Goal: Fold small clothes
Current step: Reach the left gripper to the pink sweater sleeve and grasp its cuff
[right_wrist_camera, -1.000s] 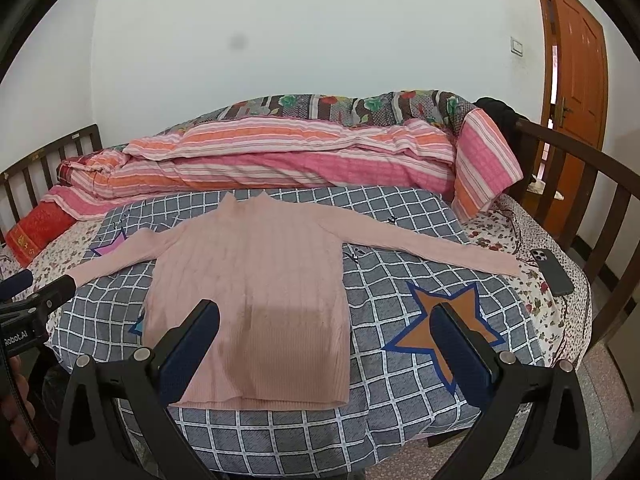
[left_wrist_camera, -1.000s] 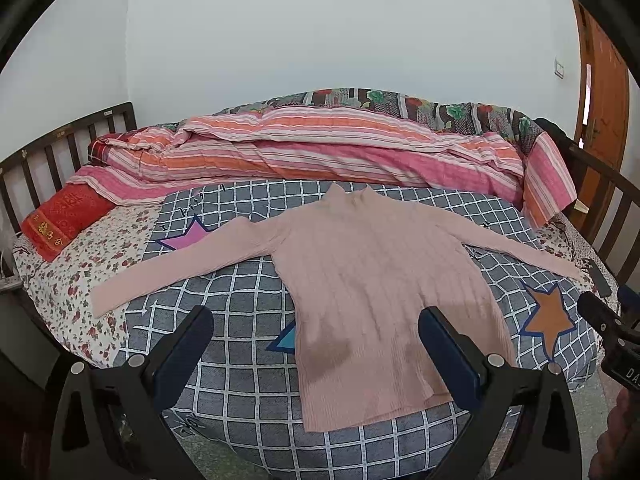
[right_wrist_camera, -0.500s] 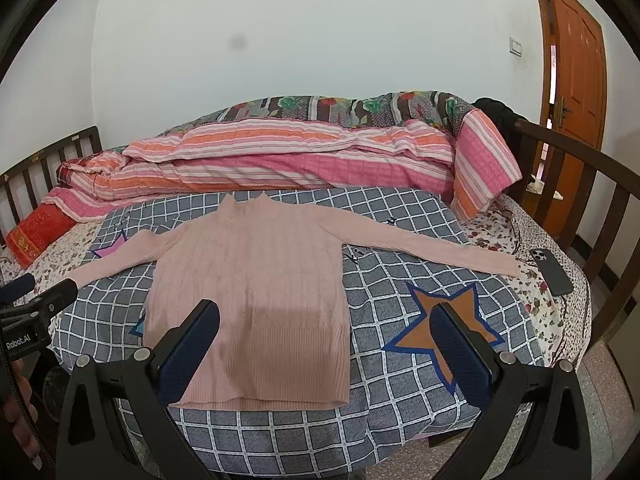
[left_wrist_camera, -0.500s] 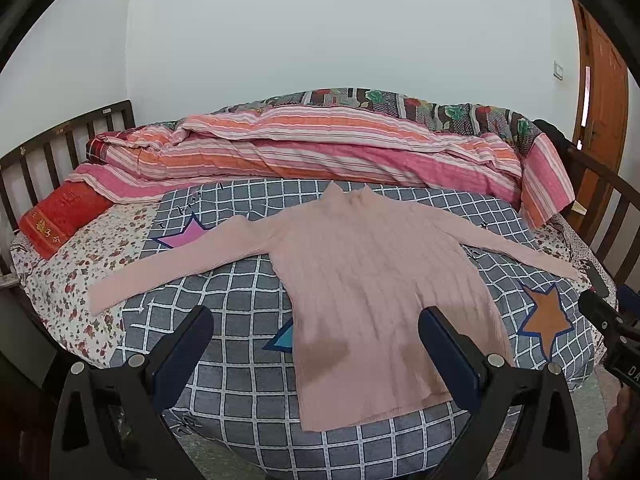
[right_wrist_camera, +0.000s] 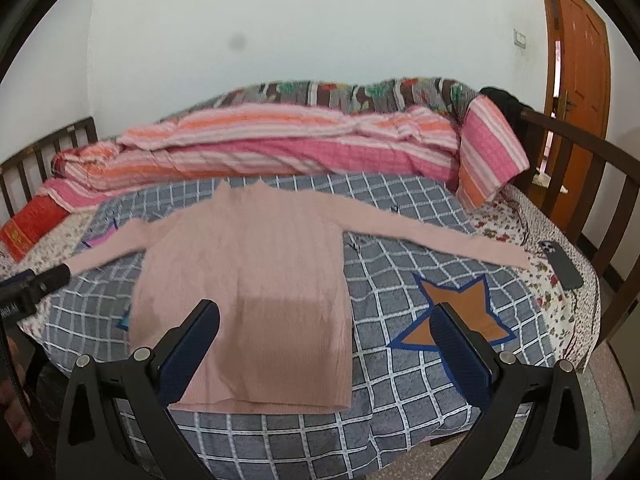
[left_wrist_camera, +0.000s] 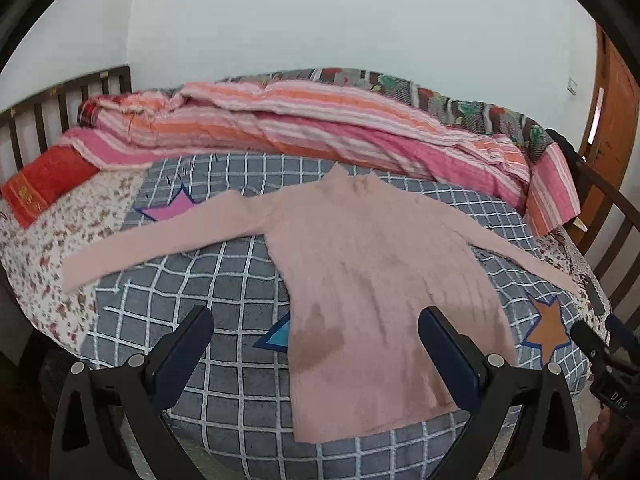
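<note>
Bed (left_wrist_camera: 248,360): the grey checked cover carries everything; a striped quilt (left_wrist_camera: 320,128) is heaped along the far side against the wall.
Sweater (left_wrist_camera: 380,280): pink, long-sleeved, lying flat in the middle of the bed with both sleeves spread wide and the hem nearest you — nothing folded yet, by the look of it.
Left tongs (left_wrist_camera: 316,340): jaws wide apart, holding nothing, hovering above the near edge of the bed over the hem's left part.
Right tongs (right_wrist_camera: 328,336): also spread wide and empty, hanging over the hem's right corner and the star patch.
Phone (right_wrist_camera: 560,264): dark, lying on the flowered sheet just beside the right cuff.
Risk, sleeve: your right sleeve ends close to the phone; if you sweep that sleeve inward carelessly, you could drag or knock the phone off the bed.
Risk, hem: the hem sits near the bed's edge, so a pull toward you could slide the sweater off the cover.
Risk, grip: knit is thin and limp — pinch too deep and you may catch the checked cover with it.
Left view only: the whole left sleeve out to its cuff, and a darker blotch low on the sweater's front.
Right view only: the phone shown plainly, the right cuff in full, and the door (right_wrist_camera: 580,64) beyond the bed rail.
</note>
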The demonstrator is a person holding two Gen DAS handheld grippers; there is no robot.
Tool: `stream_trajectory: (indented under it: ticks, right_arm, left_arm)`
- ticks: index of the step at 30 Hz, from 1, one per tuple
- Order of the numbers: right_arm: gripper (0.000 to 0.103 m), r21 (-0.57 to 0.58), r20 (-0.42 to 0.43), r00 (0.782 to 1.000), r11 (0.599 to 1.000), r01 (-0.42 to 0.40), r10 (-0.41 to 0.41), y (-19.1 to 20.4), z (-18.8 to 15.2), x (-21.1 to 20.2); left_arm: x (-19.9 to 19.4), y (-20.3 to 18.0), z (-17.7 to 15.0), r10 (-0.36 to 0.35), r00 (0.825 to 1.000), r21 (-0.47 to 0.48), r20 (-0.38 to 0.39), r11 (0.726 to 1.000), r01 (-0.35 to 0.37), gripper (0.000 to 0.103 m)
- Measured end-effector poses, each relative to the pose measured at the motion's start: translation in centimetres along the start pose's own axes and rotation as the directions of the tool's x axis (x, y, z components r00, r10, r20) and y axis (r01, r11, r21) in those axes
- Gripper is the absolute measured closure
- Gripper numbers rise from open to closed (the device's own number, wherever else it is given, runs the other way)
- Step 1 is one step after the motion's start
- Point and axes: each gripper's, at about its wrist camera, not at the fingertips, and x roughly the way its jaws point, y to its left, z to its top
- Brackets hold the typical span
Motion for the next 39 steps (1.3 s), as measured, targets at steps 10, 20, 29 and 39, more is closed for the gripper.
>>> stream_trajectory:
  ticks: [10,20,29,39]
  right_arm:
    - [0.001,0.045,-0.098,0.992,0.996,-0.08,0.084,0.0,-2.6,8.9]
    - [0.001,0.051,-0.145,0.981,0.992,-0.12,0.126,0.2,-3.0,13.6]
    - [0.001,0.1,-0.155,0.979,0.988,-0.12,0.135,-0.2,-1.8,15.6]
    - [0.001,0.054,-0.14,0.989,0.998,-0.044,0.051,-1.3,-1.2,16.3]
  left_arm:
    - [9.2,9.6,-3.1,-0.074,0.991,-0.298,-0.107,0.954,0.039,0.004]
    - [12.5,21.2,-1.8,-0.009,1.0,-0.493,-0.025,0.87,-0.004,0.023]
    - [16.1,28.2,-0.9,0.04,0.999,-0.665,-0.005,0.746,-0.033,0.044]
    - [17.2,30.1,0.4,0.245,0.97,-0.672,0.004,0.719,-0.179,0.081]
